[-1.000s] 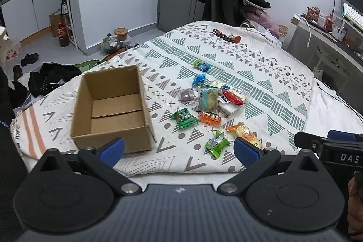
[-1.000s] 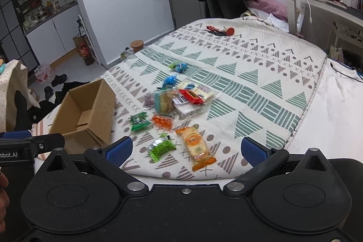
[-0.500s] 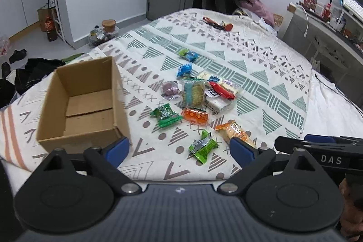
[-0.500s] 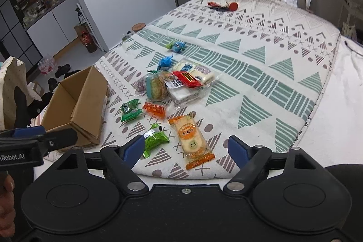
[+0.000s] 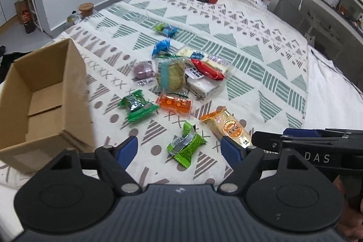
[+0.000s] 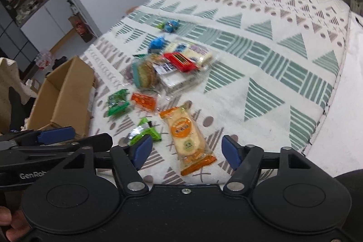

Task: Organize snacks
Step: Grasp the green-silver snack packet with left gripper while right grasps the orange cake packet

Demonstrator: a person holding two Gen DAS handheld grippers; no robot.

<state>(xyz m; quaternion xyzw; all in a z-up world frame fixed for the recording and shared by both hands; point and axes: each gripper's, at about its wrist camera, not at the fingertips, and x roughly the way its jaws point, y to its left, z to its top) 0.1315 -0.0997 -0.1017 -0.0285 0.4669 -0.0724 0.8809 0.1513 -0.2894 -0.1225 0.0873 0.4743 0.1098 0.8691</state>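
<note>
Both grippers are closer to the bed than a second ago, and lower over the snacks. In the left wrist view the left gripper (image 5: 179, 147) now has the light green candy (image 5: 186, 145) between its spread blue tips, where earlier that candy lay well ahead of them. The cardboard box (image 5: 74, 92) has slid toward the left edge of that view and looks larger. The right gripper (image 6: 187, 149) has come in over the long orange cracker pack (image 6: 187, 136), which now reaches down between its open tips. The far wall and coats have mostly dropped out of the right wrist view, which is now blurred.
</note>
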